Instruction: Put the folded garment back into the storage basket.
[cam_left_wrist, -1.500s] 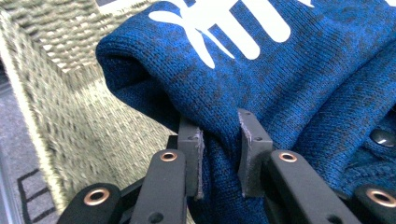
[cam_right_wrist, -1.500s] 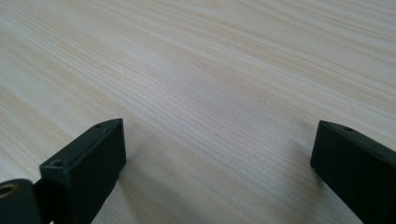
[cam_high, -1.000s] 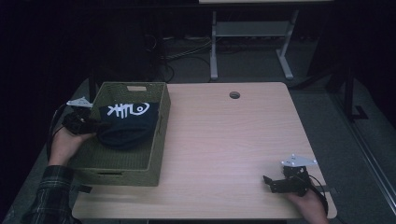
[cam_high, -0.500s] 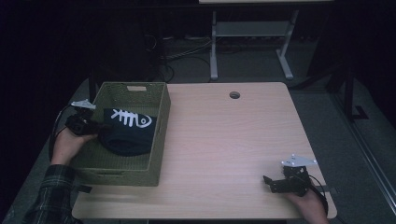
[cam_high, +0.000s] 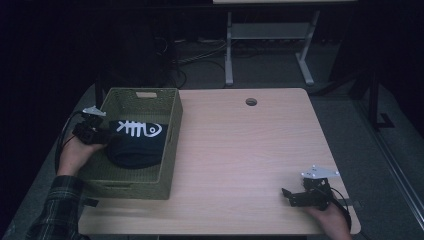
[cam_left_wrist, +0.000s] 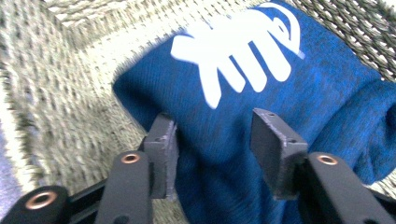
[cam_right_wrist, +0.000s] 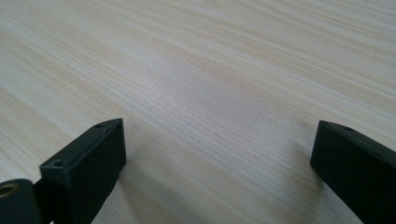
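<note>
**A:** ok quick rundown, near to far. Closest to the person, right tool (cam_high: 287, 195) sits low on the worktop (cam_high: 240, 150) by the near right corner, hand behind it. Jaws spread wide w/ just bare wood grain between them in the right gripper view, so it's holding nothing.

**B:** and the left one?

**A:** left tool (cam_left_wrist: 215, 140) is over the left wall of the woven basket (cam_high: 167, 150), reaching inside. Jaws are partway apart and straddle the edge of the blue shirt (cam_left_wrist: 280, 98). Fabric runs between them, but there's visible gap on both sides so it's not clamped afaict. Pic's a bit blurry tho.

**B:** where's the shirt exactly?

**A:** inside the basket, bunched up around the middle, lying on the bottom. White fish-skeleton print (cam_left_wrist: 243, 56) faces up, on the far part of the fabric from the tool. In the high view it looks almost black, but the left gripper view shows it's blue.

**B:** anything further back?

**A:** basket's on the left side of the worktop, slot handle on its far wall. Past mid-worktop there's a round cable hole (cam_high: 251, 101) near the far edge. Behind that, dark floor w/ a white stand (cam_high: 270, 35) and some cables.
</note>
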